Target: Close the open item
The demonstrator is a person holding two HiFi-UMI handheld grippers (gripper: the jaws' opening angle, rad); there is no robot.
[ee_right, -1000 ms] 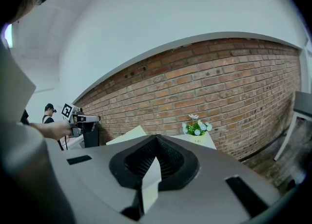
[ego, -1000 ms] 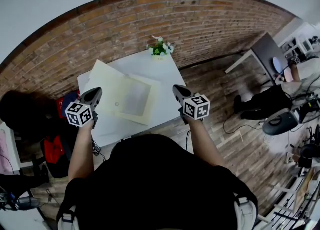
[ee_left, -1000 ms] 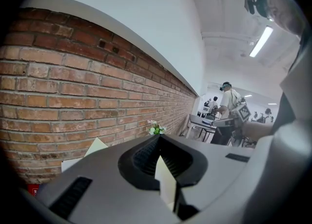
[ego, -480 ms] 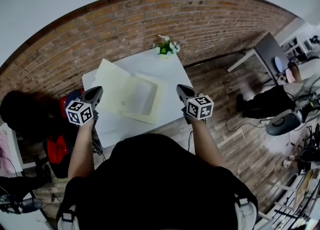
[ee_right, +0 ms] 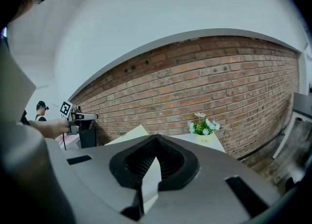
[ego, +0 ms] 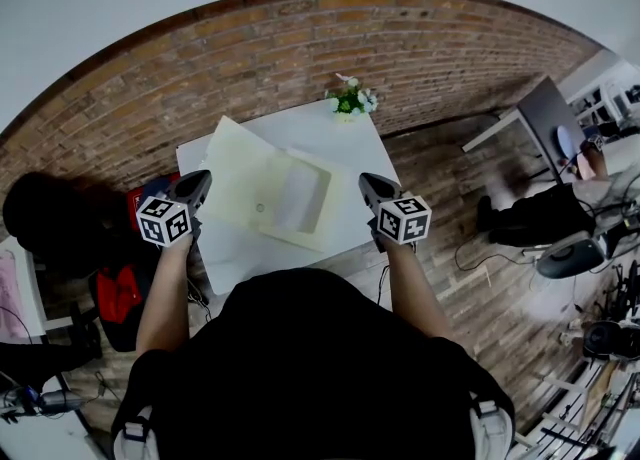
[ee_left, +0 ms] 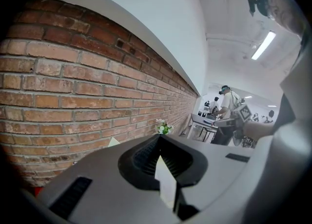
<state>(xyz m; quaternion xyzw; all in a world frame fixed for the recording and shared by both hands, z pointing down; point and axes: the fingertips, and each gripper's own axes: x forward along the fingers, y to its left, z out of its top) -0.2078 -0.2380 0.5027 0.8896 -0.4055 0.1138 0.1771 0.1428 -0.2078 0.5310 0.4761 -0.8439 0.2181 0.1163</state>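
A pale cream flat box (ego: 268, 191) lies open on the white table (ego: 335, 136), its lid (ego: 232, 162) folded out to the left and its shallow tray (ego: 302, 200) to the right. My left gripper (ego: 196, 184) hovers at the box's left edge, above the table's left side, shut and empty. At the table's right edge, my right gripper (ego: 368, 185) is also shut with nothing in it. In the left gripper view the gripper (ee_left: 158, 140) points towards the brick wall. The right gripper (ee_right: 155, 140) points over a corner of the lid (ee_right: 135, 133).
A small pot of flowers (ego: 350, 100) stands at the table's far edge, against the brick wall (ego: 300, 48). Red and dark bags (ego: 118, 293) lie on the floor to the left. A desk (ego: 540, 113) and another person (ego: 545, 213) are off to the right.
The head view has shifted, so the table and box sit a little further right and lower in the frame. Both grippers keep about the same pose, shut.
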